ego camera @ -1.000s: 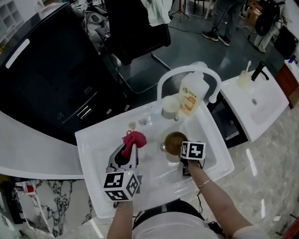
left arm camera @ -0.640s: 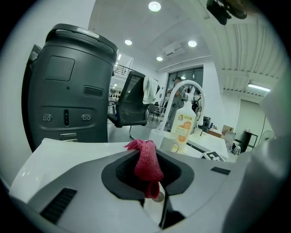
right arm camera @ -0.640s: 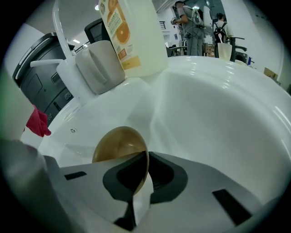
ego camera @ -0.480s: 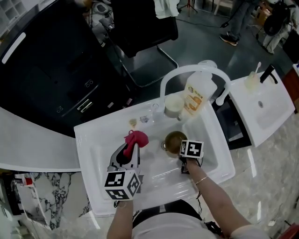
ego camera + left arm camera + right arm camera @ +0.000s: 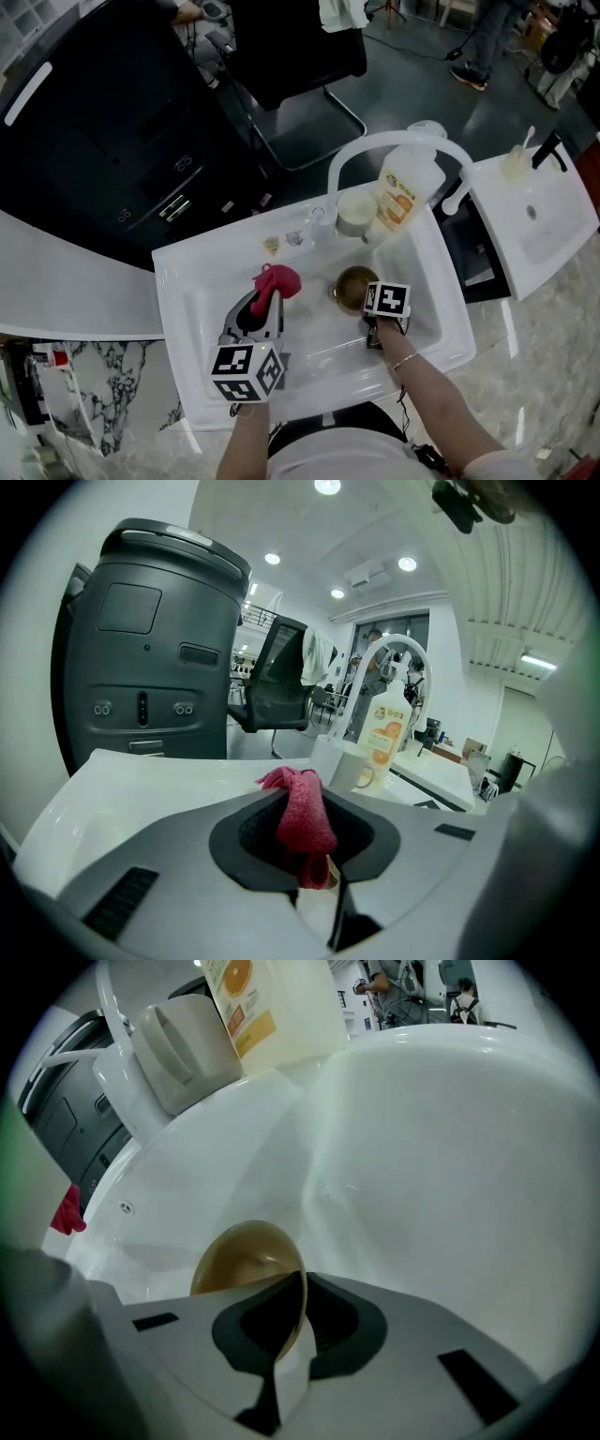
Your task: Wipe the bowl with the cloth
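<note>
A brown bowl [image 5: 353,287] [image 5: 246,1262] hangs tilted on its side over the white sink basin [image 5: 309,347], its near rim pinched between the jaws of my right gripper [image 5: 369,323] [image 5: 298,1309], which is shut on it. A red cloth [image 5: 273,281] [image 5: 302,810] bunches up between the jaws of my left gripper [image 5: 265,302] [image 5: 307,850], shut on it, left of the bowl and apart from it. In the right gripper view the cloth [image 5: 67,1213] shows at the far left.
A white arched faucet [image 5: 394,148] stands behind the basin with an orange-labelled bottle [image 5: 400,202] and a white mug [image 5: 354,214]. A second sink [image 5: 530,211] lies to the right. A black chair [image 5: 281,66] and a dark machine [image 5: 145,649] stand beyond.
Both grippers keep their grips and barely shift; the view has drifted slightly, and the cloth and bowl stay about the same distance apart.
</note>
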The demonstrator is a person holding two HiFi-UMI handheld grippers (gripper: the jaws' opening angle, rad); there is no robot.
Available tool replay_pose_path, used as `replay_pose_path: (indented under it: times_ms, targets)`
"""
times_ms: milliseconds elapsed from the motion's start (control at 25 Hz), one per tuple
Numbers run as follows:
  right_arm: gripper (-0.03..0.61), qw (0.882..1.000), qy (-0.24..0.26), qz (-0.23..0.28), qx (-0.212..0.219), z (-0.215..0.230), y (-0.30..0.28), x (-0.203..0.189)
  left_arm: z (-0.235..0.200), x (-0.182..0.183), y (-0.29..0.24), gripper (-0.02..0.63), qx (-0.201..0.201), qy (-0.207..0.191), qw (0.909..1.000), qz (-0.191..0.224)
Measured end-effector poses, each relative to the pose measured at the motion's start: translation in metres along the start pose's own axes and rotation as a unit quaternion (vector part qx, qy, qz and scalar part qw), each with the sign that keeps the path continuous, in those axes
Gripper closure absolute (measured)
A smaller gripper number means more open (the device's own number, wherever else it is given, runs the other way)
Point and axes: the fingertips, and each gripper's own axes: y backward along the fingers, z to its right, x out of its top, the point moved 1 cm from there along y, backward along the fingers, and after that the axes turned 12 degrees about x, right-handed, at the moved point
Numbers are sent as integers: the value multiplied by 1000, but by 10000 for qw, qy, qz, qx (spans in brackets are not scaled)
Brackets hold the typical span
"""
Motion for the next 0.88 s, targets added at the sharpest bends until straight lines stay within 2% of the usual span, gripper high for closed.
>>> replay_pose_path:
  times_ms: [240, 520, 680, 880]
  targets:
    - [561, 9999, -112, 29, 75, 1, -5, 1, -1, -1, -3, 529, 17, 49, 10000, -34]
    - [560, 9995, 308, -49, -106, -6, -5, 3, -4, 0, -4, 529, 7, 68, 10000, -53]
    - [560, 9993, 328, -69, -154, -7, -5, 3, -6, -1, -4, 529, -7, 82, 9999, -75]
    - [528, 9995, 265, -88, -154, -8, -6, 0, -7, -3, -3, 529, -19, 97, 9999, -77]
